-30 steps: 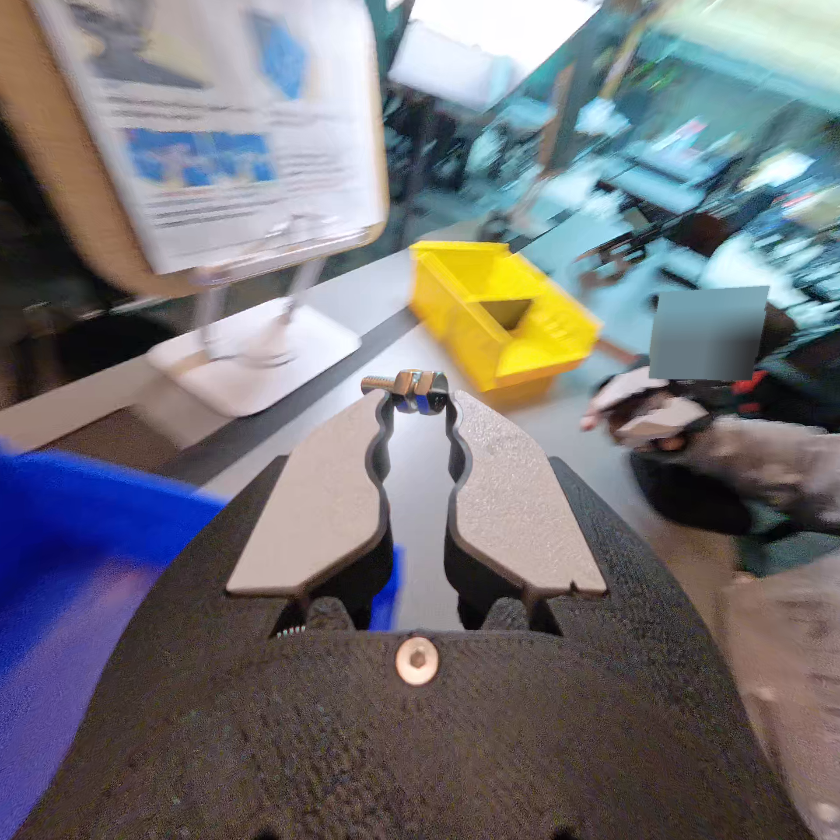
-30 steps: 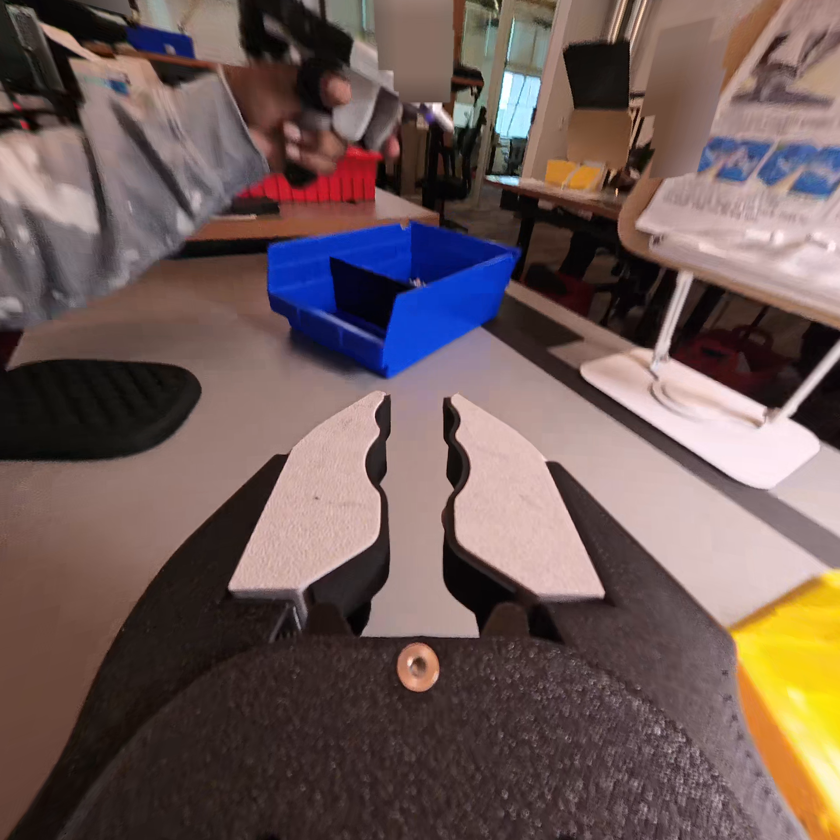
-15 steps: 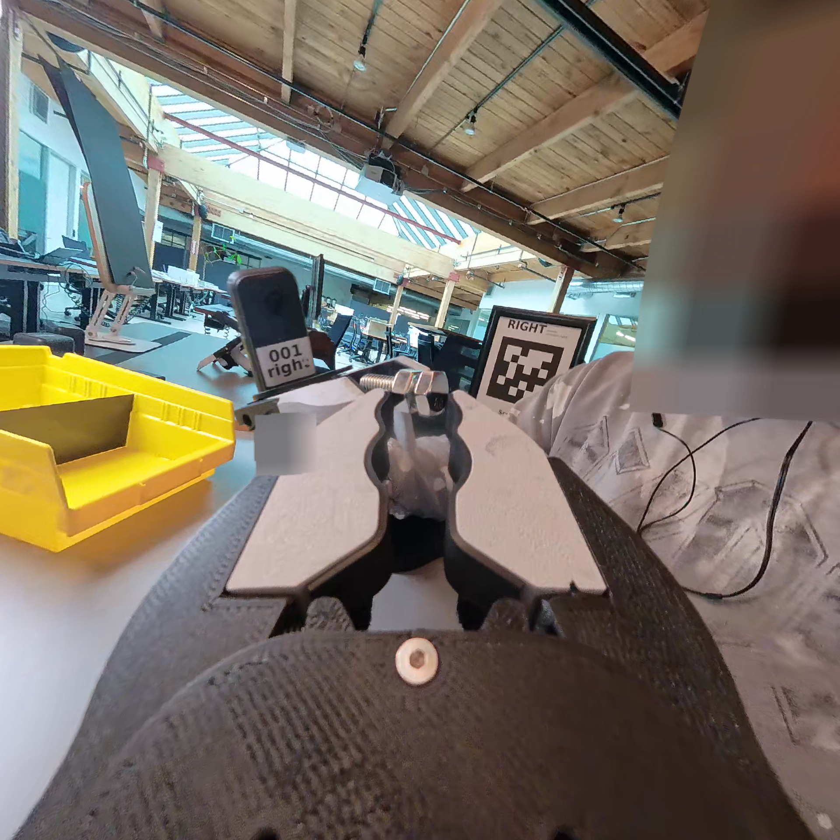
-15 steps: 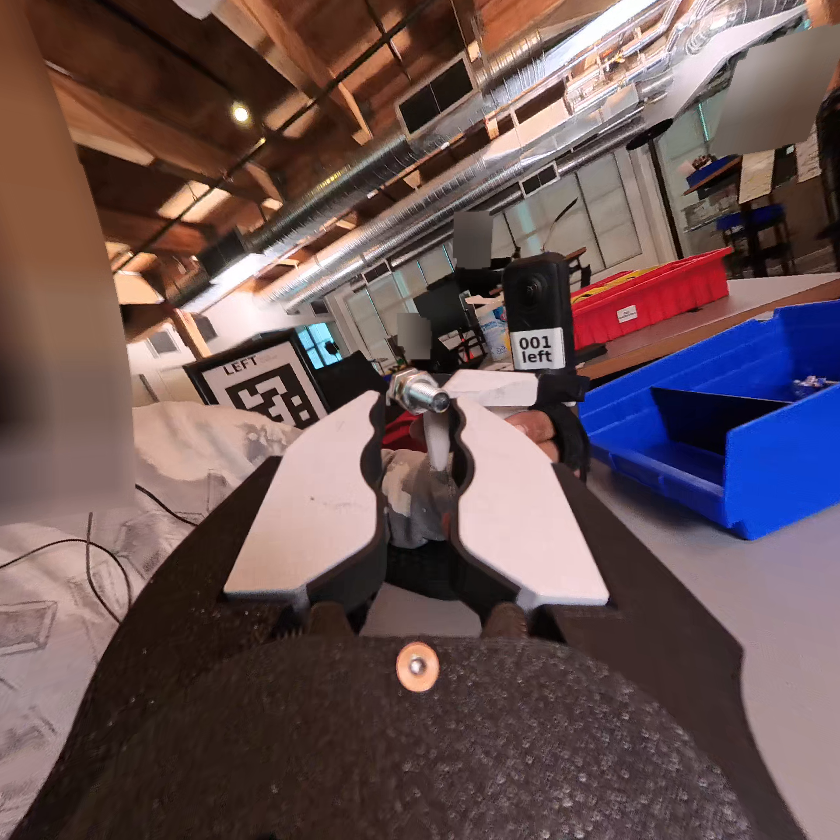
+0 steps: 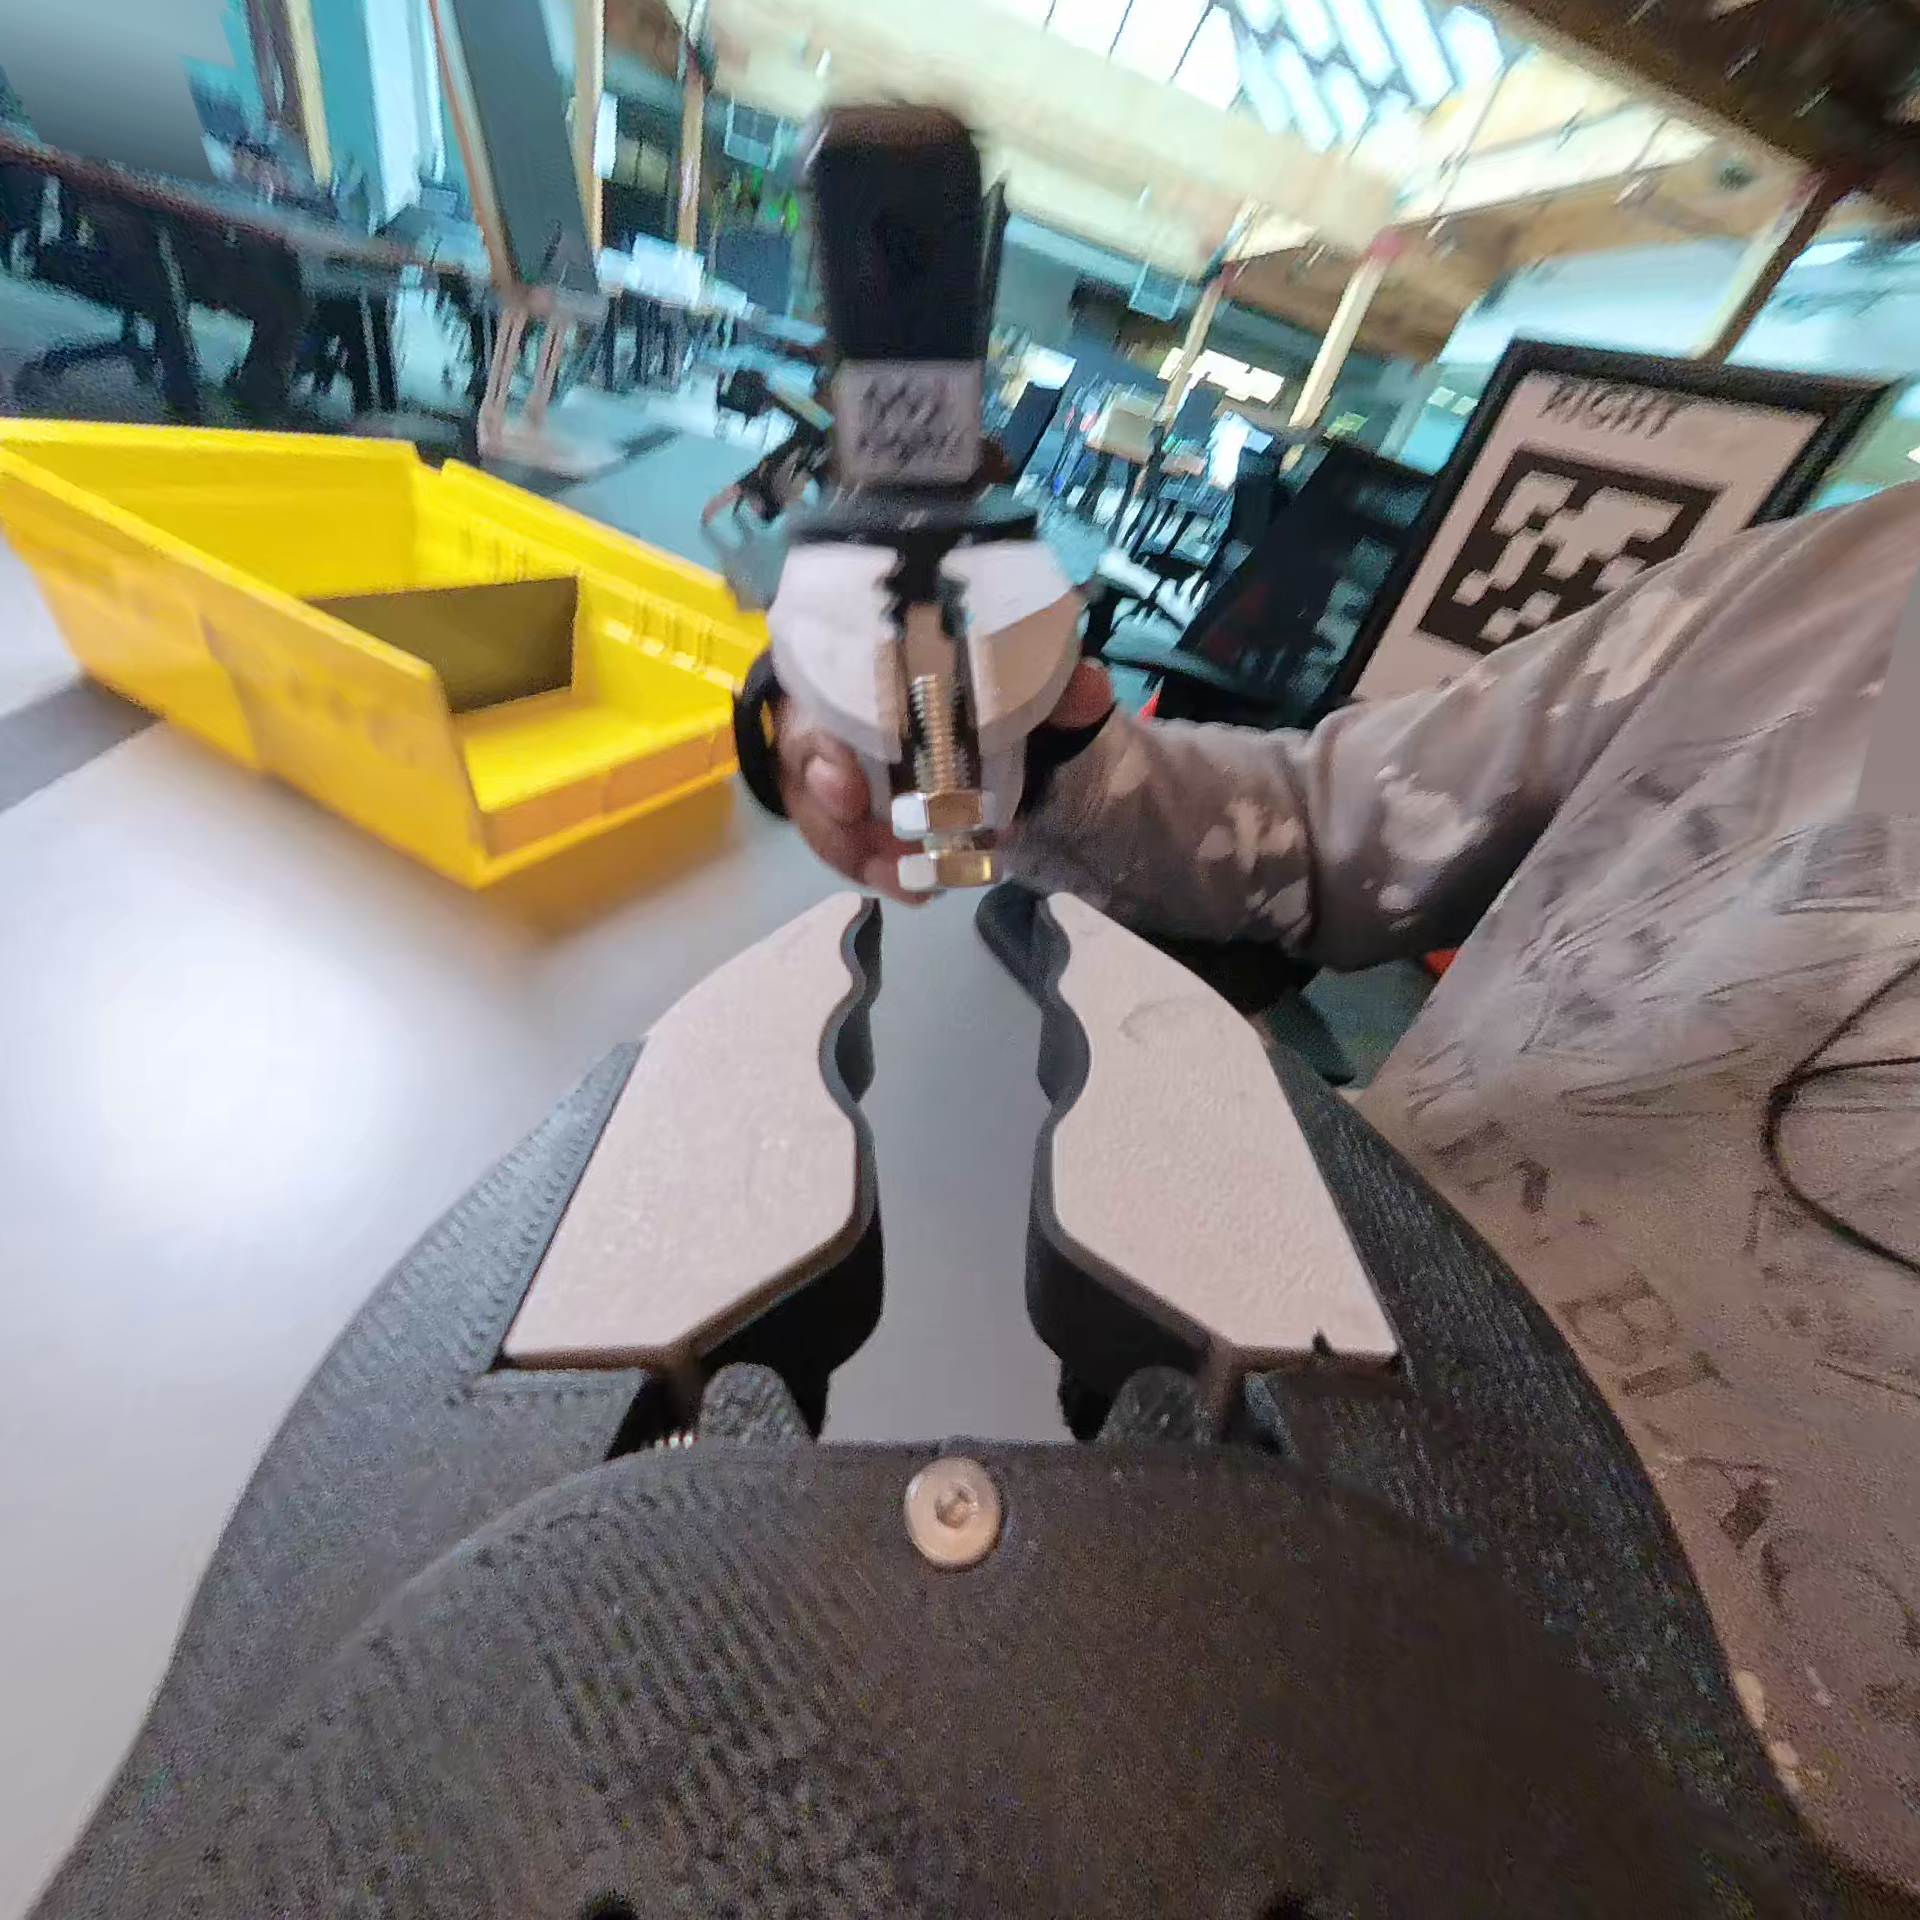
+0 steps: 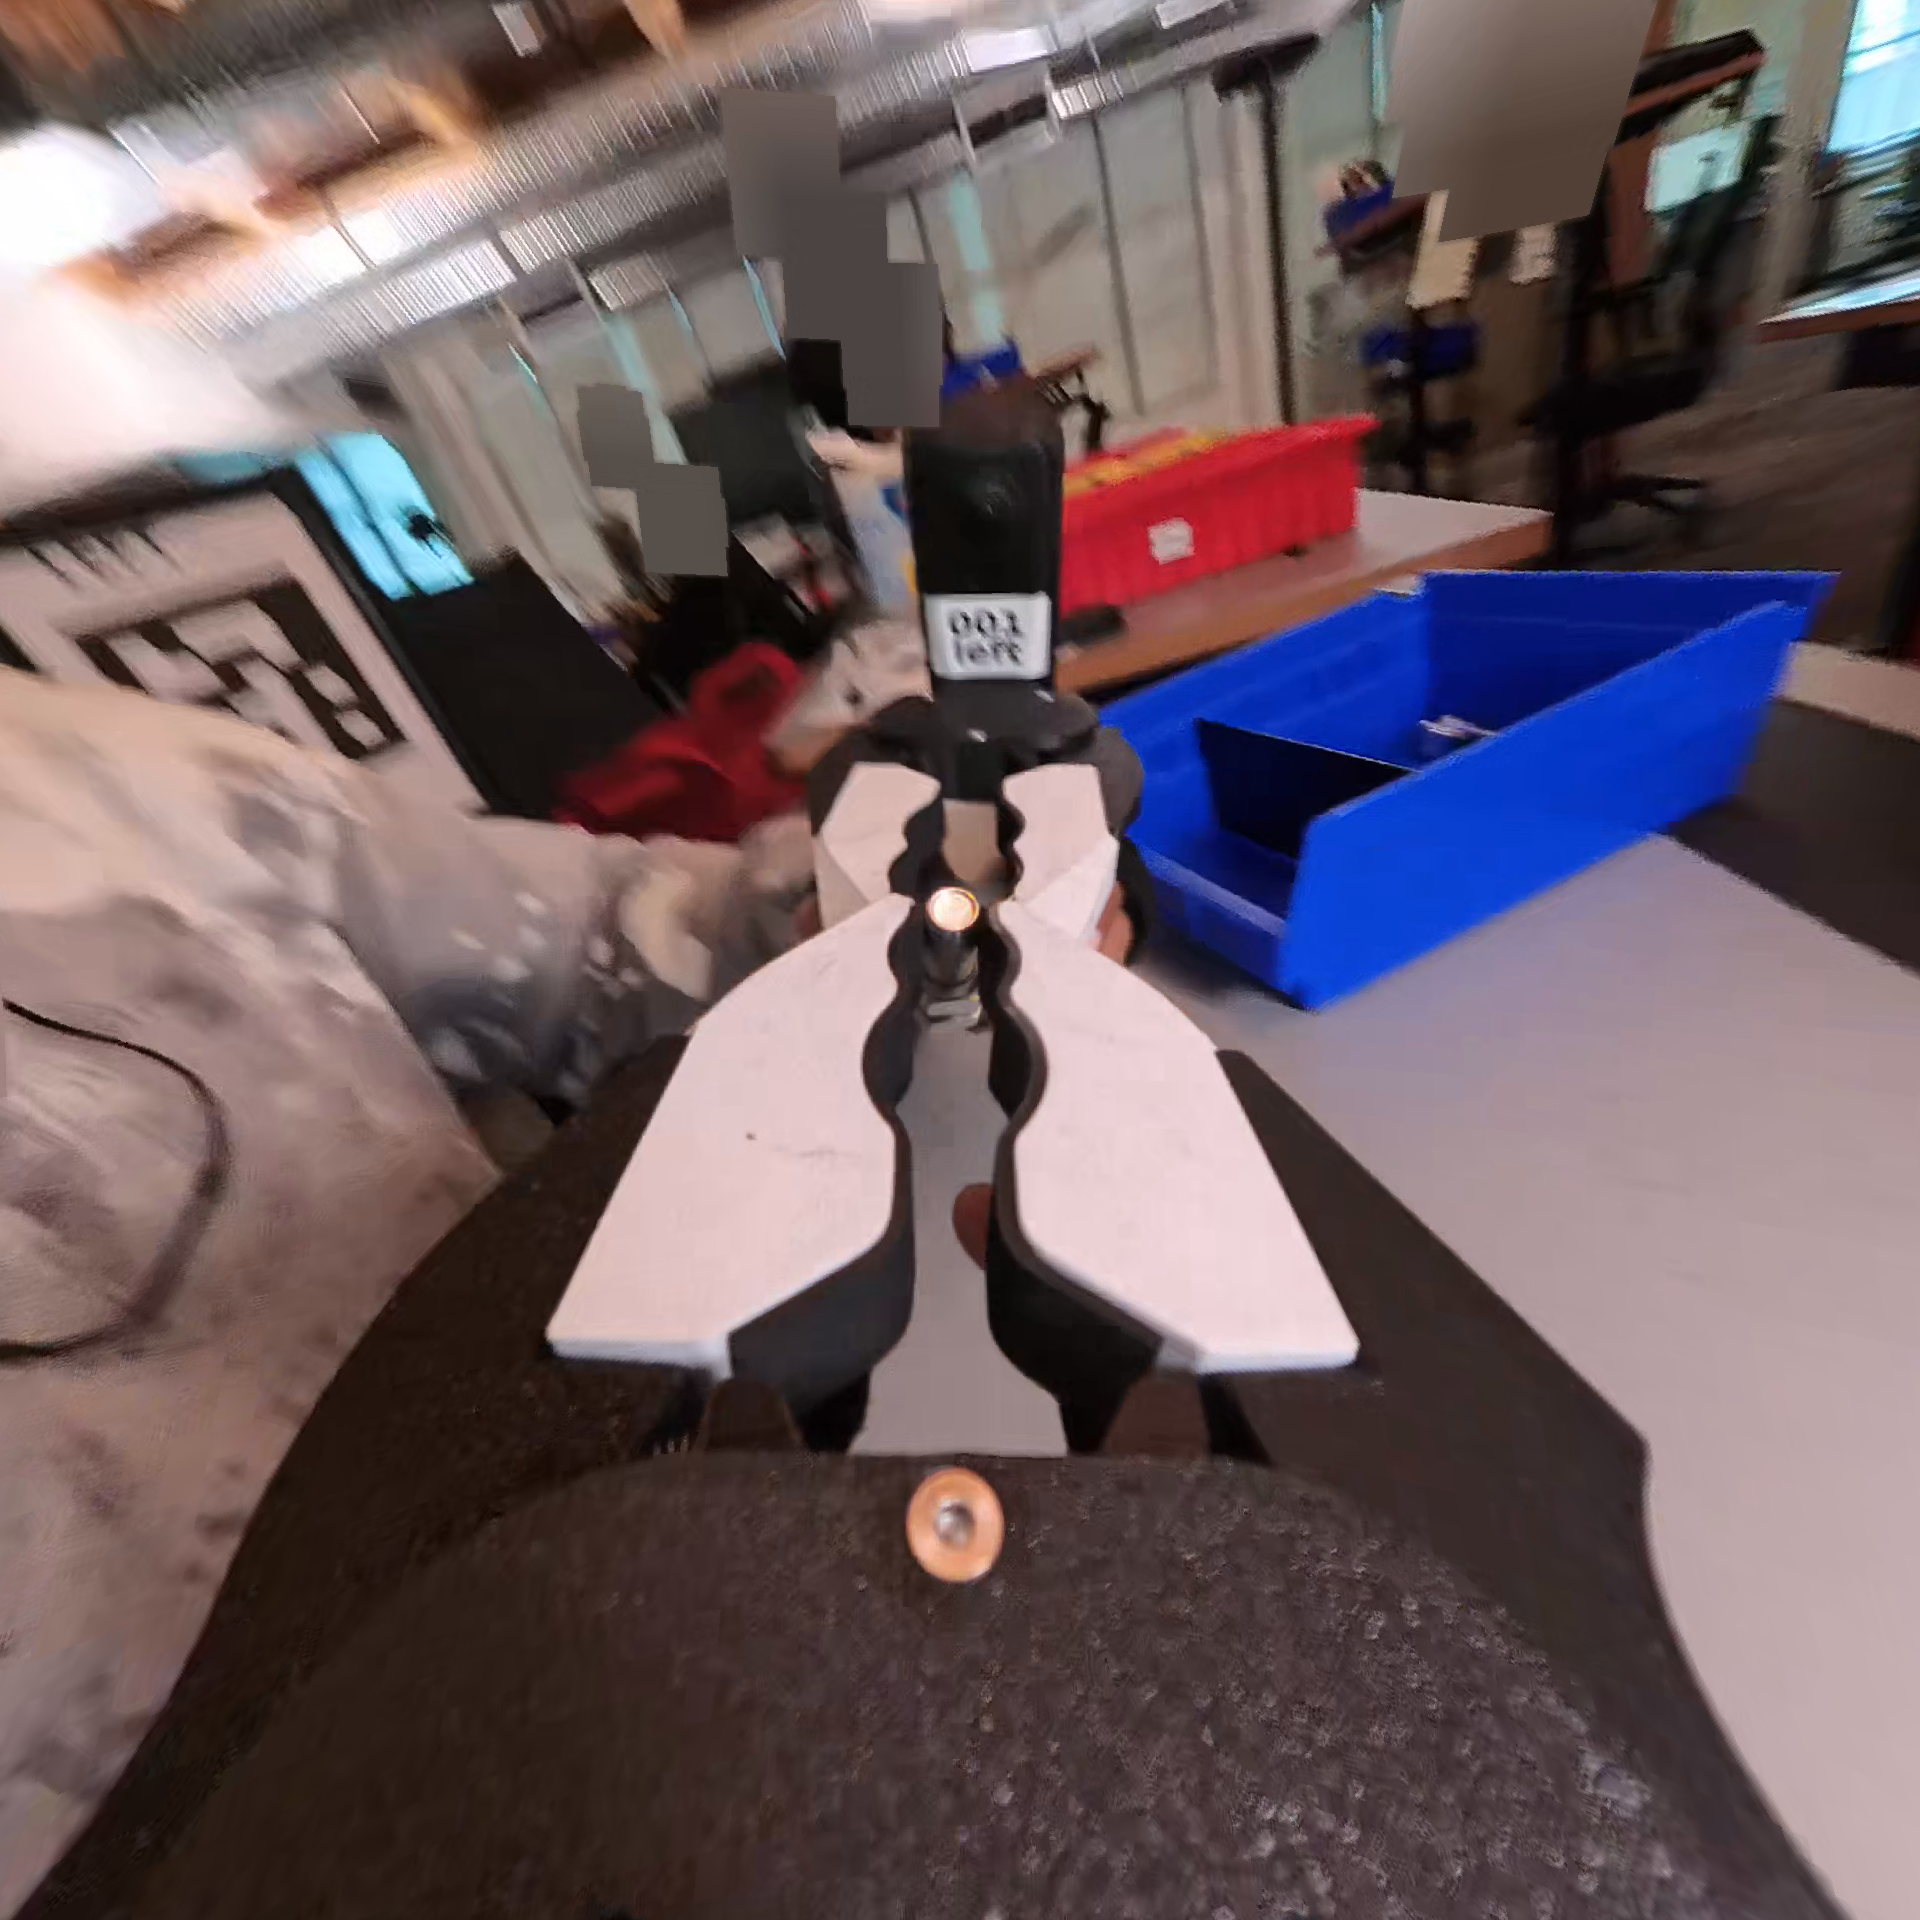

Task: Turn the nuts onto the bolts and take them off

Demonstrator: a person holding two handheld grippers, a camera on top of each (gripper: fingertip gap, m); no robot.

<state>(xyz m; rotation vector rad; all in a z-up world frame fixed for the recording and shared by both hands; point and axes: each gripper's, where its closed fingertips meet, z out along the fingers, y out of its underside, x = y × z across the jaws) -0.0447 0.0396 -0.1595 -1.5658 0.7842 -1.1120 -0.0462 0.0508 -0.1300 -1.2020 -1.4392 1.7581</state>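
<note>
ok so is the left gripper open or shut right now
Open. The left gripper shows a clear gap between its fingers with nothing in it; the bolt sits in the right gripper, just beyond the left's fingertips.

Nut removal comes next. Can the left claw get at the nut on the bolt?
Probably yes: the left claw is open and empty, and the nut on the bolt sits just past its tips, with nothing between.

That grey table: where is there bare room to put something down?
The table is bare left of the left gripper, in front of the yellow bin. Another free stretch lies beside the right gripper, before the blue bin. Crowded in the middle, where both grippers meet around the bolt.
</note>
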